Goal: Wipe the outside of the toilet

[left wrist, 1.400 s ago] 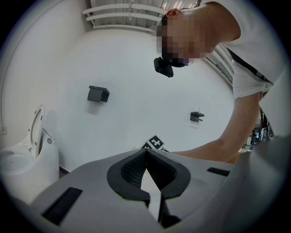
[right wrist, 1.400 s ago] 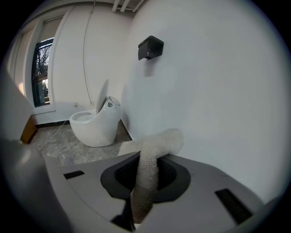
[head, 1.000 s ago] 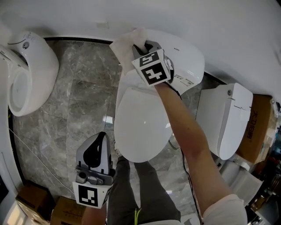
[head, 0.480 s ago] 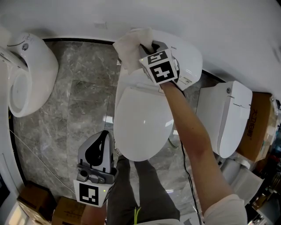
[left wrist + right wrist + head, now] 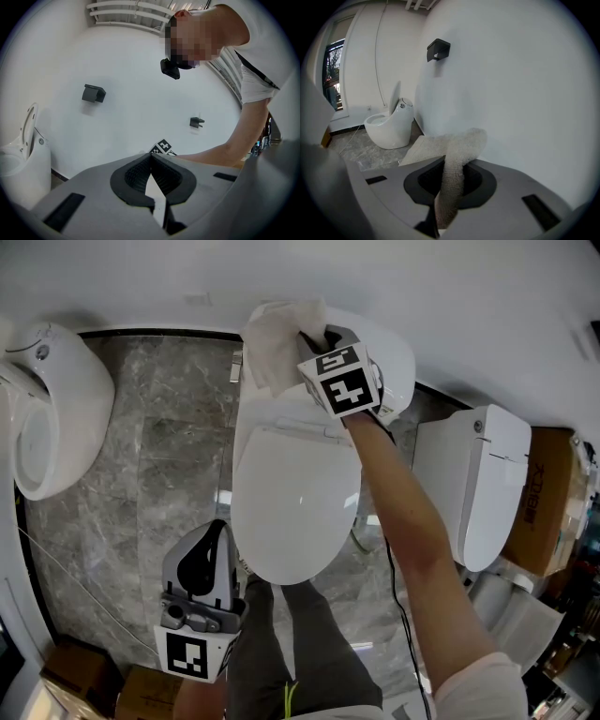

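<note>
A white toilet (image 5: pixel 295 512) with its lid down stands in the middle of the head view, its tank (image 5: pixel 384 357) against the white wall. My right gripper (image 5: pixel 314 334) is over the tank's left end, shut on a whitish cloth (image 5: pixel 272 343) that spreads out over that end. In the right gripper view the cloth (image 5: pixel 454 164) runs up between the closed jaws toward the wall. My left gripper (image 5: pixel 208 568) hangs low, beside the front of the bowl, shut with nothing in it. In the left gripper view its pads (image 5: pixel 136 176) meet at the tips.
A second toilet (image 5: pixel 47 409) stands at the left with its seat up, a third (image 5: pixel 483 488) at the right beside a cardboard box (image 5: pixel 539 502). The floor is grey marble tile (image 5: pixel 159 474). A person's legs (image 5: pixel 300 643) are right in front of the bowl. Small black brackets (image 5: pixel 93 93) hang on the wall.
My right gripper has carried the cloth a little to the right and back along the tank top. The left gripper has stayed where it was.
</note>
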A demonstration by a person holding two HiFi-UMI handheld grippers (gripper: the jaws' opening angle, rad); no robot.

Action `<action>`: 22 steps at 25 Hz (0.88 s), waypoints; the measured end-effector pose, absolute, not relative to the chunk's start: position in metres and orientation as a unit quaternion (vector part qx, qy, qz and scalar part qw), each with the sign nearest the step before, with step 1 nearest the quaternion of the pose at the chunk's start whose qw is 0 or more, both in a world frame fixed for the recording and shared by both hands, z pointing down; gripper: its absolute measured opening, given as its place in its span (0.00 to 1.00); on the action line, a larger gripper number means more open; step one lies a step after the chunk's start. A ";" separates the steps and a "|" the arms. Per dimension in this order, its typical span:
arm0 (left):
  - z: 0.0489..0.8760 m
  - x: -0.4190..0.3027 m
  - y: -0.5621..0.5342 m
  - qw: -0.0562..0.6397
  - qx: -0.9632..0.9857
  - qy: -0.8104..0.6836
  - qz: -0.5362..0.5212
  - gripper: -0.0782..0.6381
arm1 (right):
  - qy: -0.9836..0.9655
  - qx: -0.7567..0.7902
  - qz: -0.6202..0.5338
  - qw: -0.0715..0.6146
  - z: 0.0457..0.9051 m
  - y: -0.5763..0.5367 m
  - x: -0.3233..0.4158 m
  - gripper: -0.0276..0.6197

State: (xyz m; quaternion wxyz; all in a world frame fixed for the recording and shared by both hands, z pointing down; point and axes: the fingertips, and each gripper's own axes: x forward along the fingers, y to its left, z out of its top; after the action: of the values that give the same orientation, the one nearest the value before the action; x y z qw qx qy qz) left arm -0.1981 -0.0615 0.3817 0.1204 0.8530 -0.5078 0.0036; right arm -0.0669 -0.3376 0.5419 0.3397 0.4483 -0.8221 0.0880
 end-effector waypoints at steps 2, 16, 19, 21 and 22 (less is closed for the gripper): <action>0.380 -0.193 -0.062 0.120 0.854 -0.506 0.003 0.13 | -0.820 0.454 0.091 0.338 0.540 -0.338 -0.058 0.15; 0.377 -0.143 -0.070 0.112 0.864 -0.491 0.004 0.13 | -0.811 0.477 0.095 0.324 0.537 -0.333 0.007 0.15; 0.378 -0.134 -0.069 0.113 0.866 -0.487 0.007 0.13 | -0.807 0.483 0.098 0.325 0.536 -0.333 0.022 0.15; 0.379 -0.128 -0.068 0.115 0.867 -0.484 0.009 0.13 | -0.805 0.486 0.100 0.325 0.536 -0.331 0.031 0.15; 0.380 -0.126 -0.068 0.116 0.867 -0.484 0.011 0.13 | -0.805 0.486 0.101 0.325 0.536 -0.331 0.034 0.15</action>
State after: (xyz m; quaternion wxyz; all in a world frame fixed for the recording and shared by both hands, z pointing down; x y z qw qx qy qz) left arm -0.1257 -0.0681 0.3802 0.1157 0.8675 -0.4837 0.0107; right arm 0.0343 -0.3311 0.5362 0.3246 0.4864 -0.8049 0.1008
